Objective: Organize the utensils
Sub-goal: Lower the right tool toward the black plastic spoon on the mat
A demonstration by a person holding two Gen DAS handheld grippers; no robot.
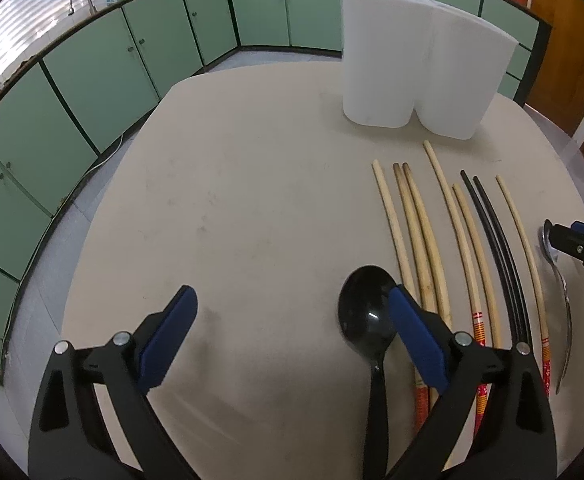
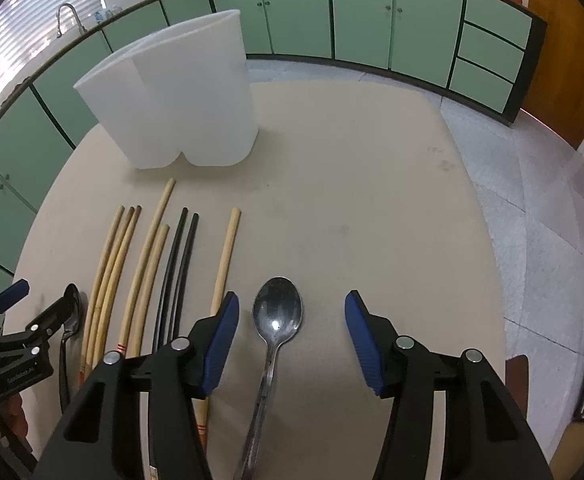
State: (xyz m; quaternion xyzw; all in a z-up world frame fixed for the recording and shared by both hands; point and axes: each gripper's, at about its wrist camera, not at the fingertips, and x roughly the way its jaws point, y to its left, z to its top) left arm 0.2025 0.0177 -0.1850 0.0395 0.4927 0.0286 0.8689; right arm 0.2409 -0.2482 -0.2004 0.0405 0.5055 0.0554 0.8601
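A black spoon (image 1: 365, 312) lies on the beige table (image 1: 252, 220), bowl pointing away. My left gripper (image 1: 292, 296) stands open around it, with the right finger right beside the bowl's edge. A metal spoon (image 2: 278, 312) lies centred between the spread pads of my open right gripper (image 2: 292, 298), and neither pad touches it. Several chopsticks (image 1: 451, 232), pale wood plus one black pair, lie side by side between the two spoons. In the right wrist view the chopsticks (image 2: 148, 264) sit to the left, the left gripper (image 2: 40, 300) beyond them over the black spoon (image 2: 74, 308).
A white two-compartment holder (image 1: 419, 68) stands upright at the table's far side, behind the chopsticks; the right wrist view shows this holder (image 2: 180, 100) at the upper left. Green cabinets (image 2: 363, 12) line the walls, and a wooden door (image 2: 563, 40) is at the right. A dark brown object (image 2: 515, 376) sits by the table's right edge.
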